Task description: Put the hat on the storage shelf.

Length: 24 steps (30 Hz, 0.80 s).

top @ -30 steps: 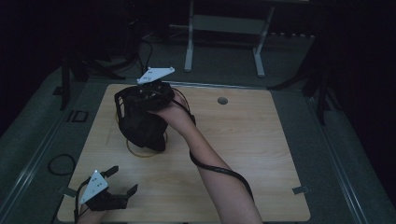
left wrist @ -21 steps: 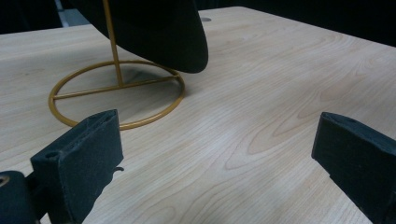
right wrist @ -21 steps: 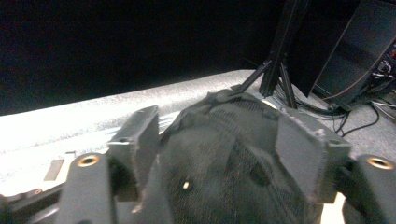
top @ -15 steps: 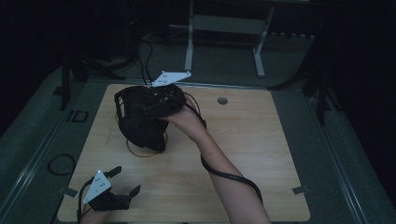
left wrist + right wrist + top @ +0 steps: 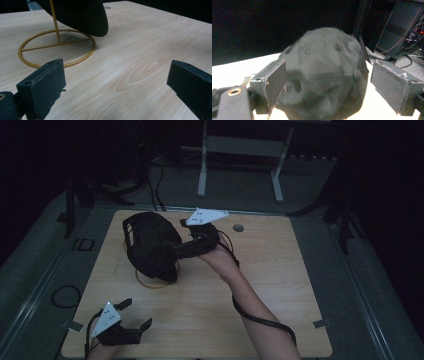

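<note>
One black cap (image 5: 150,245) sits on a gold wire stand (image 5: 56,47) toward the far left of the wooden surface (image 5: 280,280), so whatever the job is, the cap remains perched there. The right tongs (image 5: 186,251) reach in beside it, jaws spread wide either side of the crown, gripping nothing. The left tongs (image 5: 134,314) rest released near the front edge, well apart from the stand.
</note>
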Tool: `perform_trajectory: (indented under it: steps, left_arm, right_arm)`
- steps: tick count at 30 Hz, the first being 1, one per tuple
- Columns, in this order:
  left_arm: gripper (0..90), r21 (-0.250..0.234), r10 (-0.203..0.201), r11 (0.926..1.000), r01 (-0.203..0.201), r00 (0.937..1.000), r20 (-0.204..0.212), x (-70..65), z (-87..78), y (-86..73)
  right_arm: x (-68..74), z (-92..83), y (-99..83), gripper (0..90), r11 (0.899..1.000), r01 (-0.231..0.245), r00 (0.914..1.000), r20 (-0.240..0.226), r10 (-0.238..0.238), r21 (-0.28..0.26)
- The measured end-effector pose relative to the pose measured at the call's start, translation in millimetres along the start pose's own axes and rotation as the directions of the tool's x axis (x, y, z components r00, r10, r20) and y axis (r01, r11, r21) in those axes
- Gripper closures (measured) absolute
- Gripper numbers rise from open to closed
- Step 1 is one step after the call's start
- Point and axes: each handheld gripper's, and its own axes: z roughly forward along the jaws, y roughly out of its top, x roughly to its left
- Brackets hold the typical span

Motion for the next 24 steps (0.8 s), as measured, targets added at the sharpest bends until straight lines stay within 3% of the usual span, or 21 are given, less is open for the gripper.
perform_trajectory:
  steps: [5,16,24]
  left_arm:
    - [2.3,0.003,-0.004,1.0,0.004,1.0,0.001,0.6,0.8,-0.8]
    - [2.3,0.01,0.002,0.9999,-0.002,1.0,0.007,1.0,1.6,-1.3]
    - [2.3,0.008,-0.006,0.9999,0.006,0.9999,0.013,1.5,2.5,-1.7]
  right_arm:
    - [-1.5,-12.5,-12.9,13.2,1.0,0.002,0.9997,0.023,-0.002,-0.002]
    - [2.0,-32.1,-44.2,13.2,1.0,-0.003,0.9998,0.02,0.003,0.005]
    - [7.1,-46.5,-81.3,13.4,1.0,-0.014,0.9997,0.019,0.013,0.019]
